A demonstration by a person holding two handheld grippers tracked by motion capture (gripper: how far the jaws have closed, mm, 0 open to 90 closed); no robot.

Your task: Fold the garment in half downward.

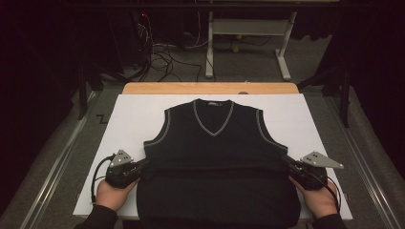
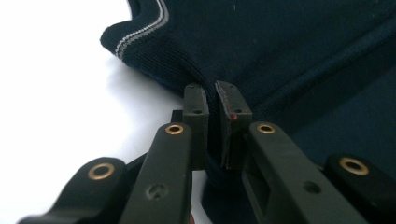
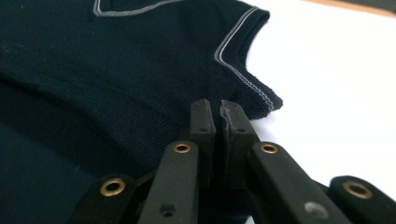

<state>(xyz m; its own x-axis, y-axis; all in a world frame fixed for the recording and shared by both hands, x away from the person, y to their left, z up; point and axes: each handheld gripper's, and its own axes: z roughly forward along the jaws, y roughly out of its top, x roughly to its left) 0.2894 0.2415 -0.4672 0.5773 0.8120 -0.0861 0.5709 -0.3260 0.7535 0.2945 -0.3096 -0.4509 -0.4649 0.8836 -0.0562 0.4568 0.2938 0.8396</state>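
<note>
Left gripper [image 1: 142, 167] sits at the vest's left side edge, just below the armhole; the person's left hand [image 1: 111, 193] holds it at the near-left of the white board [image 1: 129, 114]. In the left gripper view its jaws are pinched together on a fold of the knit edge, fabric running up between the pads [image 2: 195, 105].

Vest [image 1: 215, 143]: dark navy, sleeveless, V-neck with grey trim, lying flat in the middle of the board, neck away from the person. A crease runs across it at gripper level; the near part hangs over the board's front edge.

Right gripper [image 1: 288, 163] mirrors this at the right side edge, held by the right hand [image 1: 321, 200]. Right gripper view: jaws closed on the vest's edge just under the trimmed armhole.
</note>
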